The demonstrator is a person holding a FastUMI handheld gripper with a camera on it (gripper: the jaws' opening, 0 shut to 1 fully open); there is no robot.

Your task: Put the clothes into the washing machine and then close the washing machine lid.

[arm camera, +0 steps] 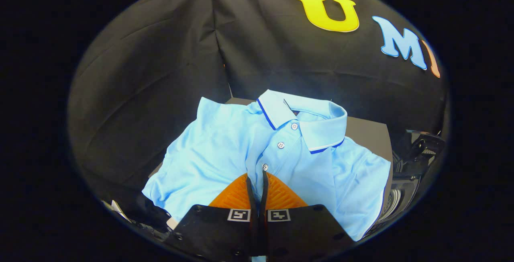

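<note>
1. Shirt (225, 149) — a light blue polo with a dark blue line along the collar edge and white buttons down the front — lies spread on a dark flat surface (367, 133), collar pointing away toward the booth's black cloth wall (160, 73).
2. Its collar (309, 121) is folded down and stands a little above the body of the shirt; three buttons show in a row running from the collar toward the fingers.
3. The sleeves fan out to either side, and the shirt's near edges hang over the front of the dark surface.
4. The gripper (257, 181) sits low over the shirt's front, right at the button strip. Its two orange ribbed fingers (237, 195) are pressed close together with only a thin dark slit between them, and their tips meet the cloth just below the lowest button.
5. Whether a fold of the shirt is caught in that slit cannot be told — the fingers cover the spot.
6. The black finger mounts nearest the camera each carry a small square black-and-white marker (239, 215).
7. To the right of the shirt, past the edge of the dark surface, there is some black gear (421, 149) with a round ribbed part below it; it is too dim to say what it is.
8. To the left, below the shirt's hanging edge, a few pale scraps (118, 209) show against the dark; they are too small to tell apart.
</note>
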